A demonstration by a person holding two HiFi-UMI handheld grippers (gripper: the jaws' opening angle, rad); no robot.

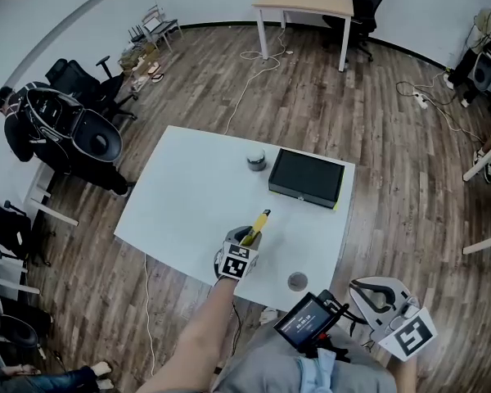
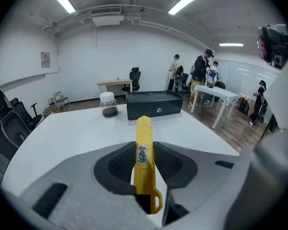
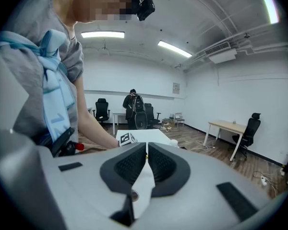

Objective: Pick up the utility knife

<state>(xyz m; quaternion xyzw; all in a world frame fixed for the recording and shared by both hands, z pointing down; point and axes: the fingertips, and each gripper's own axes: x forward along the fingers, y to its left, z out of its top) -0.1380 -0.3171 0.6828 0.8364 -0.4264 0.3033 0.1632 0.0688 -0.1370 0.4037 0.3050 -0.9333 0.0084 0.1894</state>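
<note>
Utility knife (image 1: 258, 222) (image 2: 144, 128): yellow, clamped in the left gripper (image 1: 250, 237) (image 2: 144, 159). Both pads are pressed on its flanks around mid-body. The nose sticks out forward past the jaws, and the tail end with the loop sits back toward the camera. The label on its top face is too small for me to read.

The knife is over the near half of the white table (image 1: 180, 195) (image 2: 72, 133), nose aimed roughly at the black box (image 1: 306, 178) (image 2: 153, 104). From the left gripper view it looks clear of the tabletop, held at a downward slant.

A jar (image 1: 256, 160) (image 2: 108, 104) with a white lid and dark contents sits just left of the box, on the far side of the table. A small grey round thing (image 1: 298, 282) lies near the table's front edge, right of the left gripper. I can't tell what it is.

Right gripper (image 1: 368, 289) (image 3: 146, 153) is off the table at lower right, close to my operator's body. Its jaws are together with nothing between them.

A screen device (image 1: 307, 319) is at the person's waist. Wooden floor, a desk (image 1: 304, 2) and office chairs around the room.
</note>
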